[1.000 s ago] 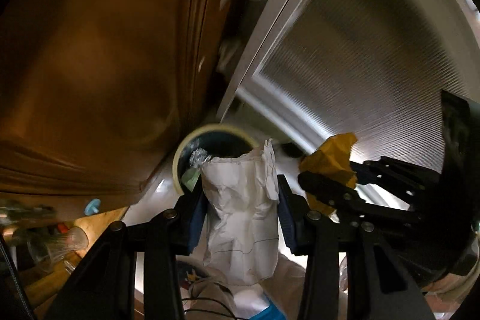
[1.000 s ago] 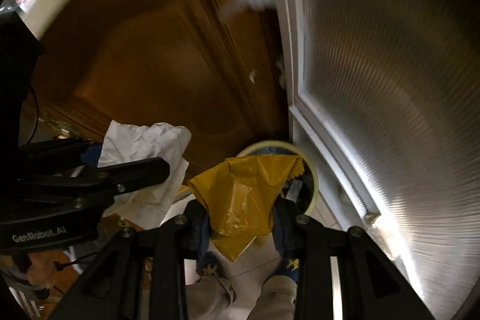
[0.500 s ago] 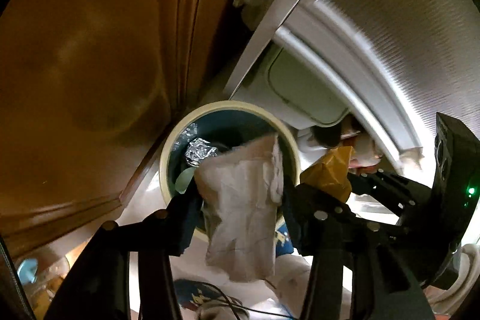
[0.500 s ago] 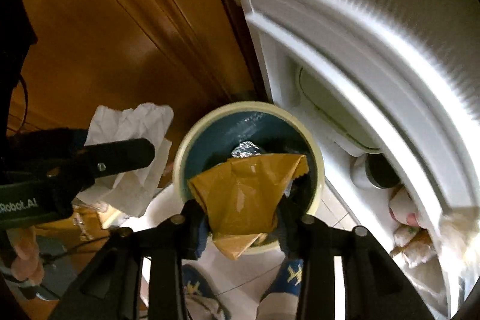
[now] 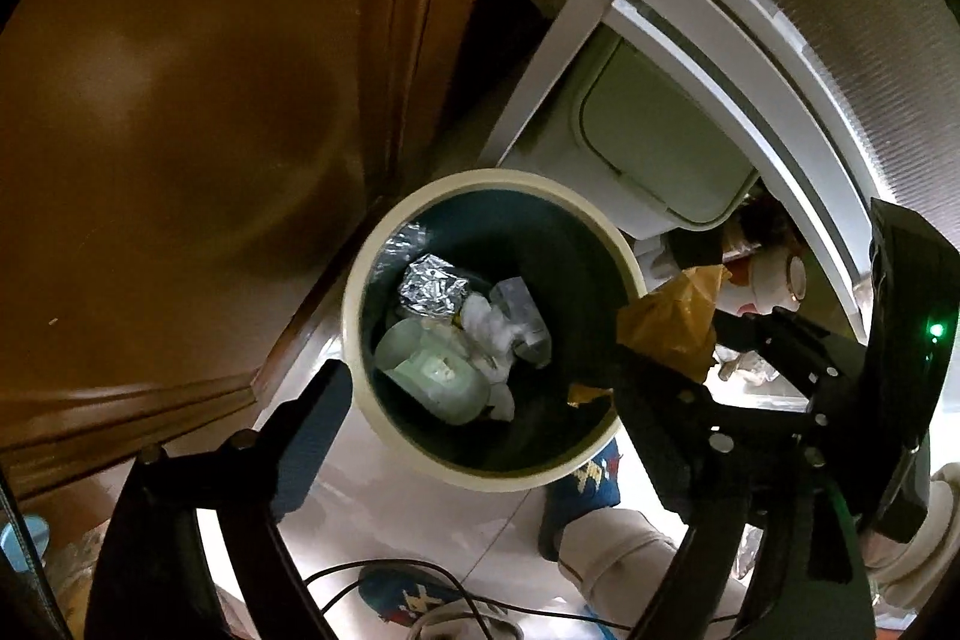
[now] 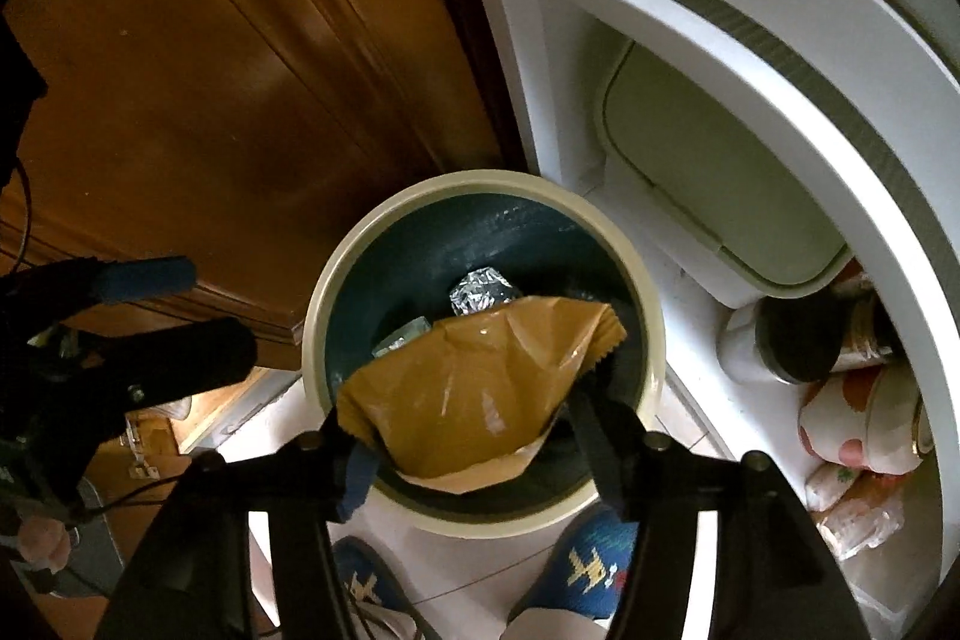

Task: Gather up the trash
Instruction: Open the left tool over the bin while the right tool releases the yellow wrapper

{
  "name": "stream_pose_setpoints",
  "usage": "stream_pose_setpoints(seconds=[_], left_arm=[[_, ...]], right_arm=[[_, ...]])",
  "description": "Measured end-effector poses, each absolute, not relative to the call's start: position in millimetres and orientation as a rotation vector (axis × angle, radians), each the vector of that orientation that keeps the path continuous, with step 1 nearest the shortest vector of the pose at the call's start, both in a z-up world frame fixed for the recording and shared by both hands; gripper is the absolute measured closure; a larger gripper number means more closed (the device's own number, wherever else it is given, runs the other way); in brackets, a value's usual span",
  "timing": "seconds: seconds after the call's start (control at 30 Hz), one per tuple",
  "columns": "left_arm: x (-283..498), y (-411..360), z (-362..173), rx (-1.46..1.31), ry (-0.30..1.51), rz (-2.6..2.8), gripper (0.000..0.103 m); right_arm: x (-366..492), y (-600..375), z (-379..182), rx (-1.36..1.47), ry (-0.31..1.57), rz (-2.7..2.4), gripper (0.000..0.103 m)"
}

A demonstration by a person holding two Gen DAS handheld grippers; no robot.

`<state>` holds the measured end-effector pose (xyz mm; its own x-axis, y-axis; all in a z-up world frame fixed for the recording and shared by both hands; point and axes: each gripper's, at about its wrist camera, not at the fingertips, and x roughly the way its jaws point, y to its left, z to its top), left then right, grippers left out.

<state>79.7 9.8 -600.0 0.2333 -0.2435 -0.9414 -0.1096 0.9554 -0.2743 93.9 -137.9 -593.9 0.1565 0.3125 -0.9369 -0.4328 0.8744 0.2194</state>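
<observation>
Counting items: 1 round bin (image 5: 360, 334), cream rim w/ dark liner, on the floor (image 5: 420, 532) at frame centre in both views. Inside it: 1 crumpled foil ball (image 5: 433, 287), 1 pale green plastic piece (image 5: 432, 376), white crumpled paper (image 5: 489, 331) and 1 clear wrapper (image 5: 525, 316), all on the bin bottom.

Left gripper (image 5: 480, 430): jaws spread wide, nothing between them, positioned above the bin mouth.

Right gripper (image 6: 468, 430): jaws clamped on 1 yellow wrapper (image 6: 474, 388), held over the bin opening; wrapper's serrated edge points to approx. 1 o'clock. In left wrist view the same wrapper shows at 3 o'clock of the bin rim.

2 blue slippers (image 6: 591, 559) at 6 o'clock, yellow pattern, no readable text. Wooden door (image 6: 210, 70) at 10 o'clock; white door frame (image 6: 750, 40) at 2 o'clock. No brand or label legible anywhere.
</observation>
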Motion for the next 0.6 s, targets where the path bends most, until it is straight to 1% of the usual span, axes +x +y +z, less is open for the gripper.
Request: stream_pose_setpoints(seconds=[0.23, 0.43, 0.6], left_arm=[[64, 17, -574, -0.304, 1.303, -0.062, 0.014], [53, 16, -541, -0.295, 1.289, -0.053, 0.014], [46, 17, -503, -0.291, 1.274, -0.049, 0.014]], right_arm=[[95, -136, -578, -0.094, 1.294, 0.534, 0.033], [93, -134, -559, -0.105, 1.29, 0.529, 0.032], [87, -138, -522, -0.105, 1.29, 0.508, 0.032]])
